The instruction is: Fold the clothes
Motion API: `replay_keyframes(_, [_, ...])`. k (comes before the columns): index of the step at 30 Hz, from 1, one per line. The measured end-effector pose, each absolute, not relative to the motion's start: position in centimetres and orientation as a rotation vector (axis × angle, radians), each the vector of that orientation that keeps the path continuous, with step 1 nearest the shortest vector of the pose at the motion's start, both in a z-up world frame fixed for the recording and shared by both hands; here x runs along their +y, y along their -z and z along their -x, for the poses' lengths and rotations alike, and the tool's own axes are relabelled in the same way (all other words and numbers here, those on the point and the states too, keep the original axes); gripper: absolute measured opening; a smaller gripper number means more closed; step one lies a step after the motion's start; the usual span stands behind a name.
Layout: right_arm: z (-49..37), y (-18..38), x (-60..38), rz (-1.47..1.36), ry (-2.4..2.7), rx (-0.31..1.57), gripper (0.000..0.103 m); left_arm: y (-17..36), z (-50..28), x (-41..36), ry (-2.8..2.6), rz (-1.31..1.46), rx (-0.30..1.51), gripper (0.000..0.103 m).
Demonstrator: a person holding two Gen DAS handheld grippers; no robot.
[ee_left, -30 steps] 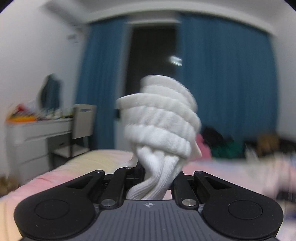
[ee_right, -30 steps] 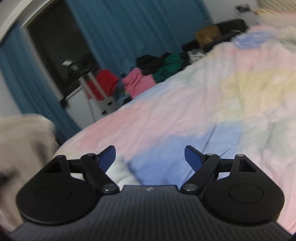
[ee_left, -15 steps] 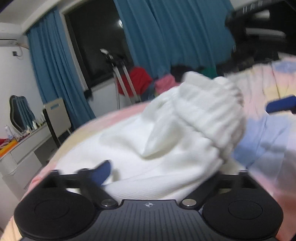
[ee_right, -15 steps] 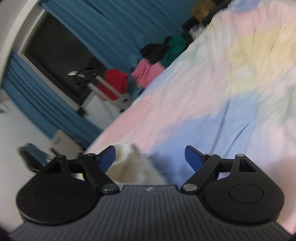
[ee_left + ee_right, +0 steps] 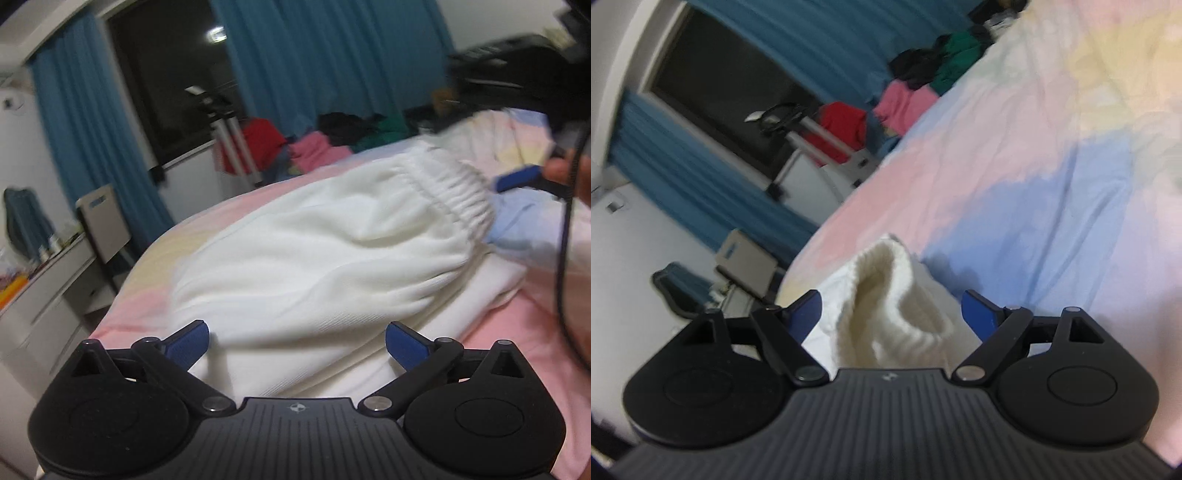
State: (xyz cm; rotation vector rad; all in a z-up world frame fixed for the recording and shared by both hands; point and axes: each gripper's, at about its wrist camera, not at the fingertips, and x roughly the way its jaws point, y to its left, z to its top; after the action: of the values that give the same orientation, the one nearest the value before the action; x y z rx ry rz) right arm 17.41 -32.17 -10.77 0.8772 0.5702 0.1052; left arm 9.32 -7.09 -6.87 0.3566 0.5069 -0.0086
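- Your left tool [image 5: 297, 341] stands wide, its jaws having just been opening; the white garment [image 5: 325, 254] lies released on the pastel bed [image 5: 517, 343], filling the centre of the left wrist frame, cloth between the blue pads [image 5: 188, 343] but unpressed.
- Your right tool [image 5: 890, 314] is also wide and holds nothing; the garment's ribbed cuff [image 5: 886, 295] sits between its pads at lower centre of the right wrist frame.
- The gathered elastic band [image 5: 454, 184] lies toward the upper right of the left wrist frame, near the other tool's blue tip.
- To fold well, it looks best to flatten the bunched cloth first, then pinch a single edge, not a lump.
- No brand, label or legible writing shows; blur hides any small marks.
- Other clothes [image 5: 321, 147] are piled at the far end of the bed, below the blue curtains [image 5: 332, 55].
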Motion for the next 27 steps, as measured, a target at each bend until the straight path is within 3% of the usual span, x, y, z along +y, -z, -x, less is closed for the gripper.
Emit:
replay_keyframes(7, [-15.3,11.6,-31.2,-0.96,-0.16,0.639,0.086,5.7,-7.5,-3.6,-0.034,-0.167,0.522,0.102])
replay_keyframes(16, [-17.7,13.1,-26.1,-0.794,-0.193,0.778,0.083,5.3,-6.8,-2.3,-0.053,-0.1,0.536,0.102])
replay_keyframes(17, [-17.8,13.0,-25.6,-0.759,-0.193,0.76,0.078,5.3,-6.8,-2.2,-0.052,-0.095,0.534,0.102])
replay_keyframes(19, [-17.7,12.4,-25.2,-0.691,-0.189,0.723,0.055,5.2,-6.9,-2.1,-0.052,-0.089,0.531,0.102])
replay_keyframes(21, [-17.6,11.5,-25.0,-0.624,-0.182,0.683,0.041,5.2,-6.8,-2.0,-0.054,-0.087,0.527,0.102])
replay_keyframes(27, [-17.8,9.3,-26.6,-0.611,-0.185,0.583,0.035,5.1,-6.4,-1.8,-0.058,-0.082,0.524,0.102])
